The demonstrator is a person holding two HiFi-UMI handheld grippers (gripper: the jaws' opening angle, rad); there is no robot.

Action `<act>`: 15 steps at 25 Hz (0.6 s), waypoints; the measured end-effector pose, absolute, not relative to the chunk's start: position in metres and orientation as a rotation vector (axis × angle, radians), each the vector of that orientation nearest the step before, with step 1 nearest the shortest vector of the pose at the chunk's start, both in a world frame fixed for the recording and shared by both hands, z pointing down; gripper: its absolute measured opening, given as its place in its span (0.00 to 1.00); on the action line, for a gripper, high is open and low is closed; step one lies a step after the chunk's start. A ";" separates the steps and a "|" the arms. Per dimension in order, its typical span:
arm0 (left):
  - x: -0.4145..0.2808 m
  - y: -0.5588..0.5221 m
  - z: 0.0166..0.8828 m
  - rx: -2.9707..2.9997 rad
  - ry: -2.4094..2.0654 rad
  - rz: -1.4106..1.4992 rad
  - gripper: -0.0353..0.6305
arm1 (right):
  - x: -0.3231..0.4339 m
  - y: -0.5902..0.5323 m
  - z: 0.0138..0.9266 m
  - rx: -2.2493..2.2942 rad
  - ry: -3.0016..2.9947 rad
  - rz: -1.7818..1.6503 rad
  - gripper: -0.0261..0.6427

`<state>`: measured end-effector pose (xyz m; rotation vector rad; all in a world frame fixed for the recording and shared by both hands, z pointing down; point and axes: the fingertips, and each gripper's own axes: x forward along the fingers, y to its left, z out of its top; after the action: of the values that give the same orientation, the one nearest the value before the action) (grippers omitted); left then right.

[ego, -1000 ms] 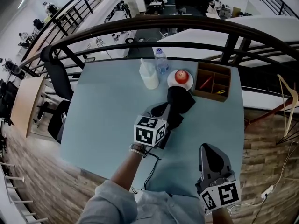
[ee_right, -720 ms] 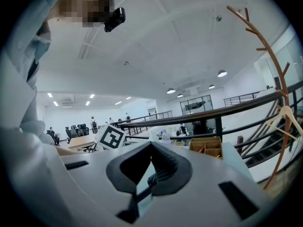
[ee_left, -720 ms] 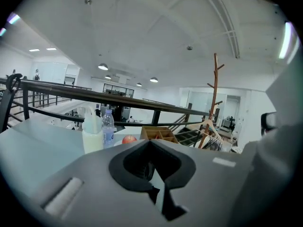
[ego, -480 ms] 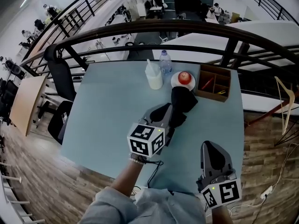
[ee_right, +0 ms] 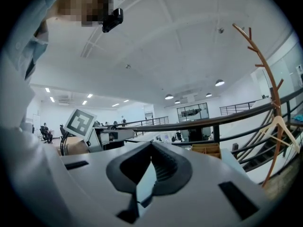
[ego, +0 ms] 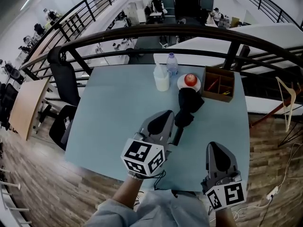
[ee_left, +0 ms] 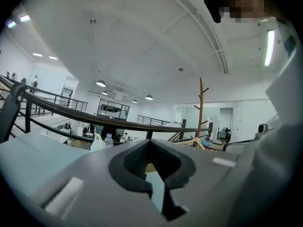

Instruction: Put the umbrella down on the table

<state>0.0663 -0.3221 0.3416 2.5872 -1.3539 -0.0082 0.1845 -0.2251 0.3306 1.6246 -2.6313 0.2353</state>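
Note:
The black folded umbrella point(ego: 187, 106) lies on the pale blue table point(ego: 113, 108), right of centre, its thin end pointing back toward me. My left gripper point(ego: 165, 113) hovers above the table just left of the umbrella, jaws shut with nothing between them. In the left gripper view the left gripper point(ee_left: 150, 142) points level across the room, over the table. My right gripper point(ego: 214, 146) hangs near the table's front right edge, also shut and empty. The right gripper point(ee_right: 151, 144) looks toward the railing in its own view, with the left gripper's marker cube point(ee_right: 80, 122) at its left.
At the table's far edge stand a white jug point(ego: 161, 78), a water bottle point(ego: 172, 63), an apple on a white plate point(ego: 190, 79) and a wooden compartment box point(ego: 218, 84). A dark railing point(ego: 156, 32) curves behind the table. An office chair point(ego: 64, 86) stands left.
My left gripper has lifted up and drawn back toward me, away from the umbrella, which stays lying on the table. The right gripper has shifted only a little.

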 end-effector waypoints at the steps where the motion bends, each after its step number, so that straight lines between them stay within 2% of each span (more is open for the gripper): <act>1: 0.064 -0.316 0.337 2.605 -1.357 -0.007 0.06 | 0.182 -0.222 0.329 1.634 -2.627 0.229 0.03; 15: 0.024 -0.231 0.304 2.724 -1.251 -0.057 0.06 | 0.132 -0.165 0.315 1.754 -2.583 0.166 0.03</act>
<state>0.0239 -0.2307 0.3039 2.7240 -1.2509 -0.0566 0.1324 -0.1651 0.3147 1.7537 -2.5830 0.1659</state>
